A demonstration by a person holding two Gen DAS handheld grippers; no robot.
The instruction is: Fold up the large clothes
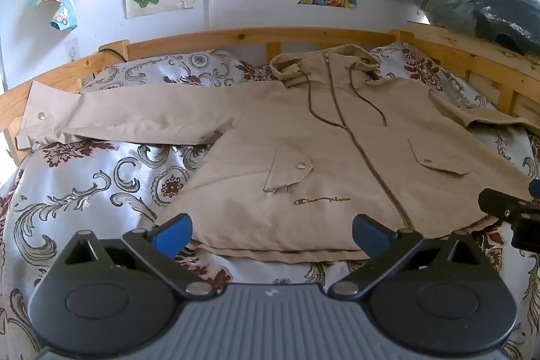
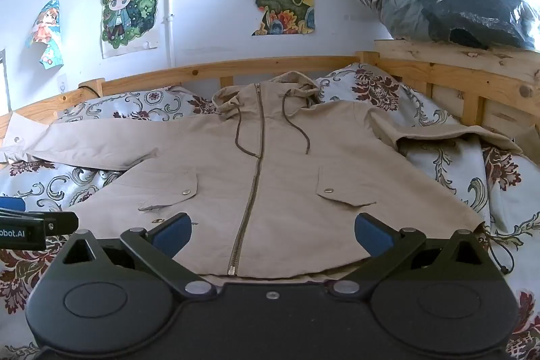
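The beige zipped hooded jacket [image 1: 337,137] lies spread flat just ahead of the left gripper [image 1: 271,233] and the right gripper [image 2: 273,233]; both have wide jaws, holding nothing.

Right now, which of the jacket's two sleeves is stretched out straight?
The beige jacket's long sleeve on the picture's left lies straight across the floral bedspread, snap cuff showing. The other sleeve, toward the wooden bed rail, is bent and rumpled.

Both wrist cameras are looking forward and slightly down from the foot of the bed, close over the jacket [image 1: 303,137] hem — the left one is sitting leftward, the right one rightward — and both are sharing the jacket, wooden headboard [image 2: 303,64] and postered wall.
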